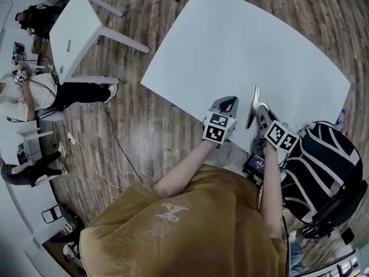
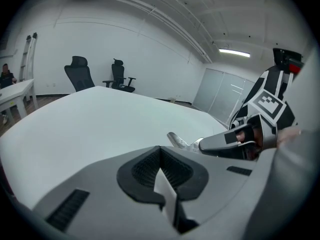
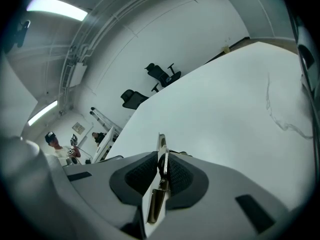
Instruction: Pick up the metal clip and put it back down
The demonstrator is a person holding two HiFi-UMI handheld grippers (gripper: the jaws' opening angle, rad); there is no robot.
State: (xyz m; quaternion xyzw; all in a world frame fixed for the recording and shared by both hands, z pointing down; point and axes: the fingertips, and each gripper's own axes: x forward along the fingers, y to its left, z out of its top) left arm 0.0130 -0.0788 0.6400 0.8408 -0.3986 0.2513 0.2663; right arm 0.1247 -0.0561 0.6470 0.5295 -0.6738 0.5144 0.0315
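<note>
Your right gripper (image 1: 262, 115) is gripping the metal clip (image 1: 252, 105) between its fingers. The clip is sticking out past the fingertips toward the far side, over the near right part of the white desk (image 1: 242, 45). I cannot tell if it is touching the desk. Your left gripper (image 1: 226, 104) is pointing the same way, just to the left, with its fingers closed on nothing.

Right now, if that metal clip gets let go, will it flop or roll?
Probably stiff: the metal clip juts straight out of the right hand-held gripper without drooping. It looks thin and flat, held on edge, so it would likely tip over, not roll. Its shiny surface might slip.
</note>
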